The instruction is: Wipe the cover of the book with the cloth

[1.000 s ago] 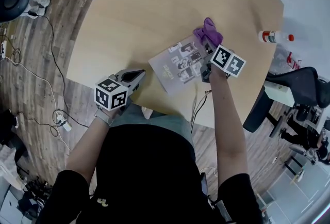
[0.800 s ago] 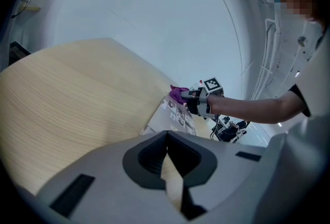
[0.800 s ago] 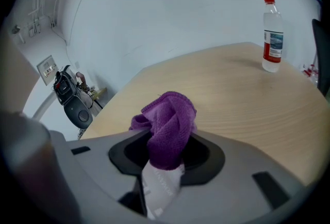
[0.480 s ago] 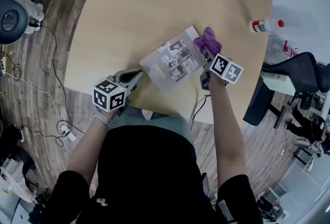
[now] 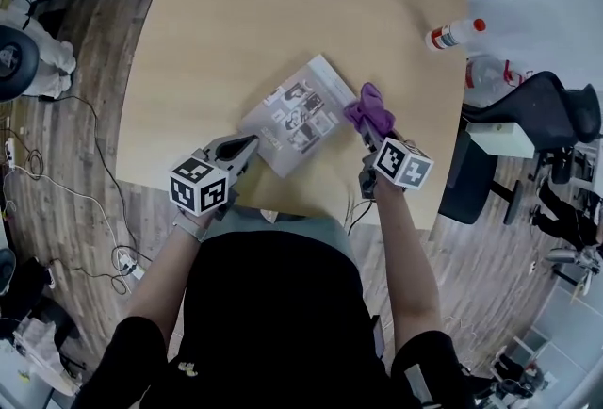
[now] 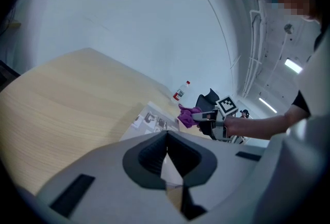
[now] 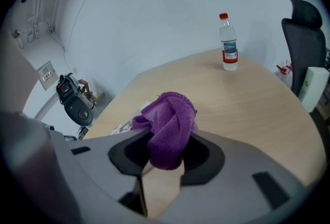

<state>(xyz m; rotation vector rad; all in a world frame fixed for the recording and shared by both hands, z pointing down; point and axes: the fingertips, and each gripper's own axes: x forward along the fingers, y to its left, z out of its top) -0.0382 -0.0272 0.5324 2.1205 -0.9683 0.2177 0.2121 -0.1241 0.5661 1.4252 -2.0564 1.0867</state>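
Nearest you, your left claw [image 5: 249,145] is closed with nothing between its jaws, its tips just beside the near left edge of the book [image 5: 294,115]. Your right claw [image 5: 371,136] is clamped on the purple cloth [image 5: 369,110], which bunches up above the jaws at the book's right edge. The book lies flat, cover up and turned at an angle, in the near half of the table [image 5: 283,2]. Beyond it, a red-capped bottle [image 5: 454,34] lies at the far right corner, beside a black chair [image 5: 537,110].
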